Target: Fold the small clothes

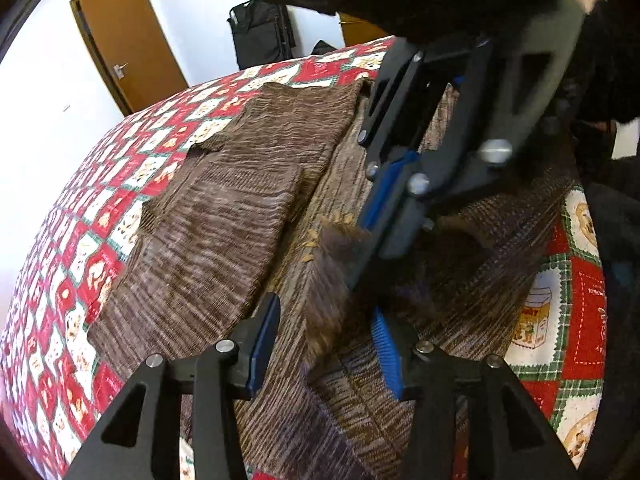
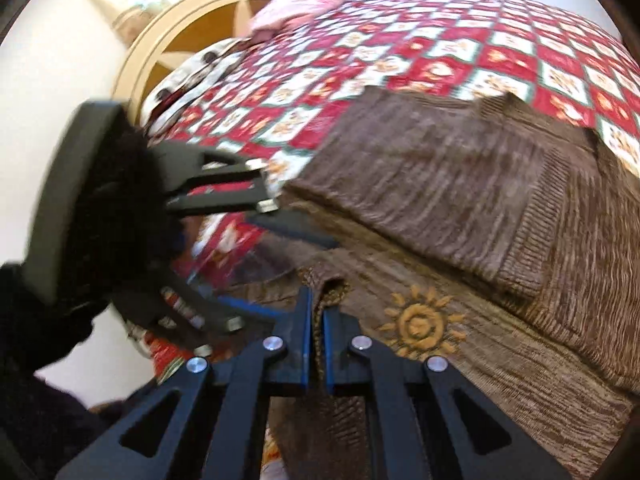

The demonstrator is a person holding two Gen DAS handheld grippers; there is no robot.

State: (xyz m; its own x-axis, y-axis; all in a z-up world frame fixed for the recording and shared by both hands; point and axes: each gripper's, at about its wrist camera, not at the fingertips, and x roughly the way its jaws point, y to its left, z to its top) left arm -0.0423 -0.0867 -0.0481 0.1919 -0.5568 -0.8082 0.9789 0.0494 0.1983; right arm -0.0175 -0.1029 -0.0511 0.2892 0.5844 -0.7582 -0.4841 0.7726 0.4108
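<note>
Right wrist view shows the right gripper (image 2: 317,340) with its fingers (image 2: 306,336) closed on a raised fold of the brown knitted sweater (image 2: 440,184), just beside the orange sun motif (image 2: 420,326). The left gripper (image 1: 326,348) is about half open; its fingers (image 1: 266,344) stand on both sides of a lifted ridge of the knit, and I cannot see the pads pressing it. Both grippers work close together, on the side of the sun motif nearer to the cameras. The sweater lies spread on the bed with the red patchwork quilt (image 2: 400,40), one part already laid over beyond the sun motif. I judge that a fold is being started: next the left fingers must close on the cloth, then both hands carry the edge across.
</note>
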